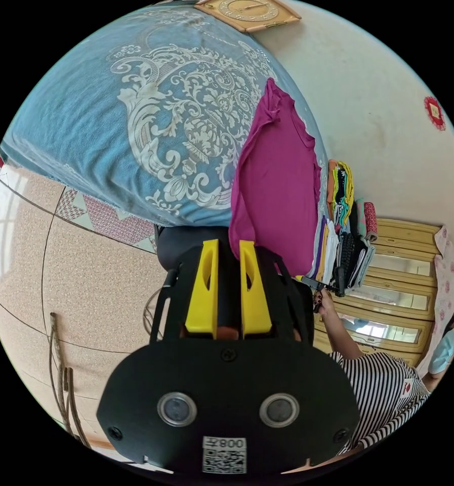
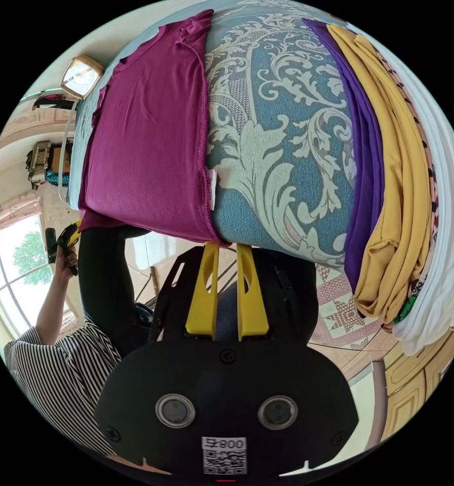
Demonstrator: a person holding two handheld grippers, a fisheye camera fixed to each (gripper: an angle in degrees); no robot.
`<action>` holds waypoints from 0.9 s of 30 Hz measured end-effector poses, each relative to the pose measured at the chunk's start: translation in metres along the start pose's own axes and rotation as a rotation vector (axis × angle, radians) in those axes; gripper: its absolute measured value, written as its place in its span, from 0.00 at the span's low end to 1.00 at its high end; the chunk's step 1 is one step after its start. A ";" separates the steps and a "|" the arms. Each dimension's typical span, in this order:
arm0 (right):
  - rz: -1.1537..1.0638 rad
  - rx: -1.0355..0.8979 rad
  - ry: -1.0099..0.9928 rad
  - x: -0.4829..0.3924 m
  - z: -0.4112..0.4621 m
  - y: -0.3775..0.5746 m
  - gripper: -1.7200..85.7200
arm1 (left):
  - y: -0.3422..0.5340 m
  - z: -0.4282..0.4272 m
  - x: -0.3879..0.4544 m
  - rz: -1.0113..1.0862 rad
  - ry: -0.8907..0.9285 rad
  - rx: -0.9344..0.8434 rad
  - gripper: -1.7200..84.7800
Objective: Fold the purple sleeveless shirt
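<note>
Purple sleeveless shirt (image 2: 151, 142) lies flat on the blue patterned cover (image 2: 287, 167), long axis running up-frame from both grippers, hem corner just above the right gripper (image 2: 227, 253), jaws slightly apart, empty; left gripper (image 1: 228, 248) likewise at the hem.

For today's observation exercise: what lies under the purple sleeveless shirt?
The purple sleeveless shirt lies on a blue patterned bedspread, which shows beside it. The bedspread beneath the shirt is covered.

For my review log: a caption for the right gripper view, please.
Purple shirt lies on the blue patterned bedcover beside stacked clothes; right gripper poised at its hem.
</note>
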State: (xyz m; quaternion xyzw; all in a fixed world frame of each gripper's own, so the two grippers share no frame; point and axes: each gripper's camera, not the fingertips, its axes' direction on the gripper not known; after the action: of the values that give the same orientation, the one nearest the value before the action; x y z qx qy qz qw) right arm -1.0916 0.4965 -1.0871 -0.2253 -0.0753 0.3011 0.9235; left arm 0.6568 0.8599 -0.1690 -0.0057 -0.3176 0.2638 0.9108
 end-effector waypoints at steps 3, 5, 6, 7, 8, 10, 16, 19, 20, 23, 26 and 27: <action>-0.018 -0.007 -0.044 0.000 -0.002 0.008 0.07 | 0.007 -0.009 -0.003 -0.012 0.046 0.020 0.05; -0.044 -0.002 -0.025 -0.004 -0.008 0.016 0.06 | 0.012 -0.014 -0.002 -0.013 0.050 0.025 0.04; -0.052 0.000 -0.022 -0.005 -0.009 0.019 0.05 | 0.016 -0.017 -0.002 -0.008 0.053 0.022 0.04; -0.067 0.007 -0.028 -0.007 -0.014 0.025 0.05 | 0.017 -0.019 -0.002 -0.005 0.058 0.022 0.04; -0.079 0.027 -0.047 -0.007 -0.020 0.032 0.05 | 0.022 -0.023 -0.001 0.001 0.075 0.027 0.03; -0.092 0.056 -0.092 -0.006 -0.031 0.043 0.05 | 0.028 -0.031 -0.001 0.007 0.110 0.049 0.03; -0.147 0.131 -0.211 -0.003 -0.070 0.082 0.04 | 0.046 -0.051 -0.006 0.013 0.175 0.081 0.03; -0.157 0.167 -0.269 0.000 -0.086 0.100 0.04 | 0.054 -0.054 -0.011 0.002 0.201 0.092 0.03; -0.160 0.180 -0.291 0.001 -0.092 0.106 0.04 | 0.058 -0.056 -0.013 -0.001 0.218 0.102 0.03; -0.167 0.196 -0.322 0.002 -0.102 0.118 0.04 | 0.065 -0.056 -0.015 0.005 0.218 0.109 0.05; -0.176 0.199 -0.337 0.000 -0.110 0.127 0.04 | 0.070 -0.056 -0.014 0.021 0.180 0.094 0.06; -0.177 0.200 -0.340 -0.001 -0.111 0.129 0.04 | 0.072 -0.054 -0.013 0.023 0.165 0.081 0.06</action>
State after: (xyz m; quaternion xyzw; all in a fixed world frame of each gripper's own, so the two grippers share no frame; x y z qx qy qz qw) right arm -1.1289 0.5473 -1.2449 -0.0709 -0.2193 0.2583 0.9382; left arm 0.6454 0.9237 -0.2329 0.0058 -0.2304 0.2857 0.9302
